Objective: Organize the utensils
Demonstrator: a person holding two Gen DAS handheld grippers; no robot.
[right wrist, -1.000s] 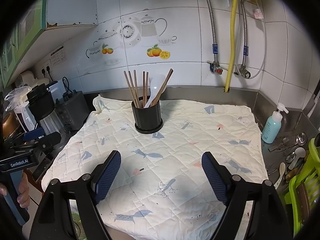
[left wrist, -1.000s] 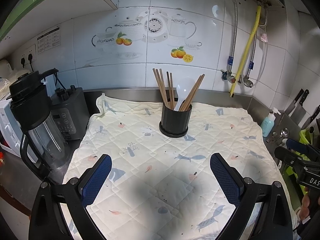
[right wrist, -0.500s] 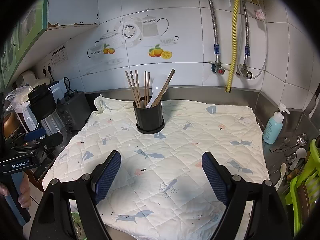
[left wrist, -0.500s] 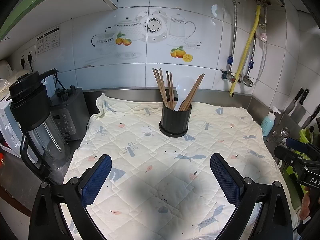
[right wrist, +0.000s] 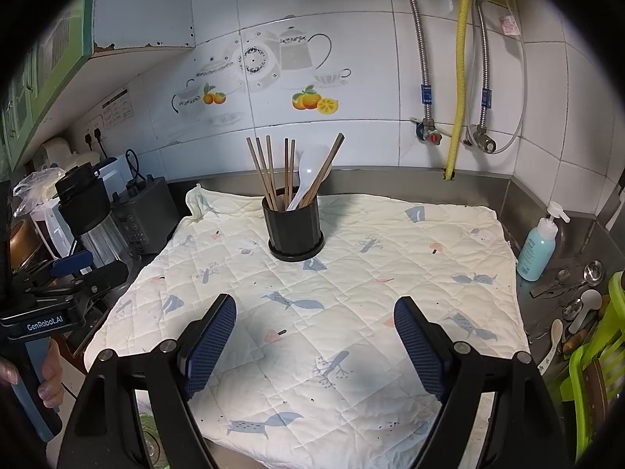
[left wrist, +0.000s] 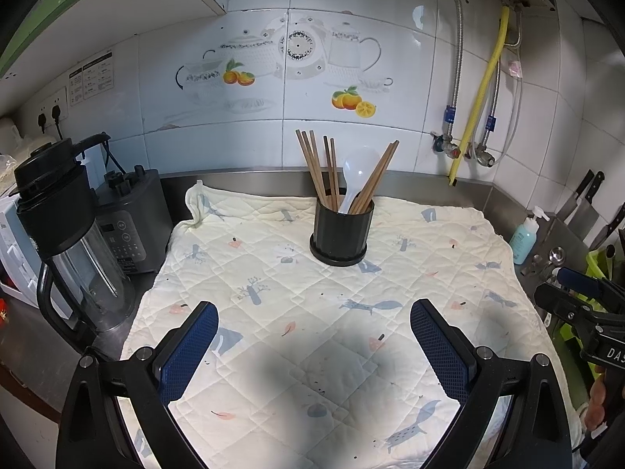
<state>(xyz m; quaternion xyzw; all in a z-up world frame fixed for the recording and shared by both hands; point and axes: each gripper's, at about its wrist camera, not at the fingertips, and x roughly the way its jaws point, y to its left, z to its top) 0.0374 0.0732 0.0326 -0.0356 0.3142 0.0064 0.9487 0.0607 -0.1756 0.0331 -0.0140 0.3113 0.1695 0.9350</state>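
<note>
A black utensil holder [left wrist: 341,231] stands upright on the quilted cloth [left wrist: 273,293] toward the back. It also shows in the right wrist view [right wrist: 293,231]. It holds several wooden chopsticks [left wrist: 318,168] and a white spoon [left wrist: 357,172]. My left gripper [left wrist: 312,330] is open and empty, hovering over the near part of the cloth. My right gripper [right wrist: 314,322] is open and empty, also over the near cloth, well short of the holder.
A blender [left wrist: 66,234] and a black appliance [left wrist: 131,221] stand left of the cloth. A blue soap bottle [right wrist: 541,244] and loose spoons [right wrist: 586,301] lie at the right by a green rack [right wrist: 597,371]. Knives [left wrist: 586,203] hang at the far right.
Almost nothing differs. The right wrist view has shifted very slightly; both grippers stay open and empty over the cloth.
</note>
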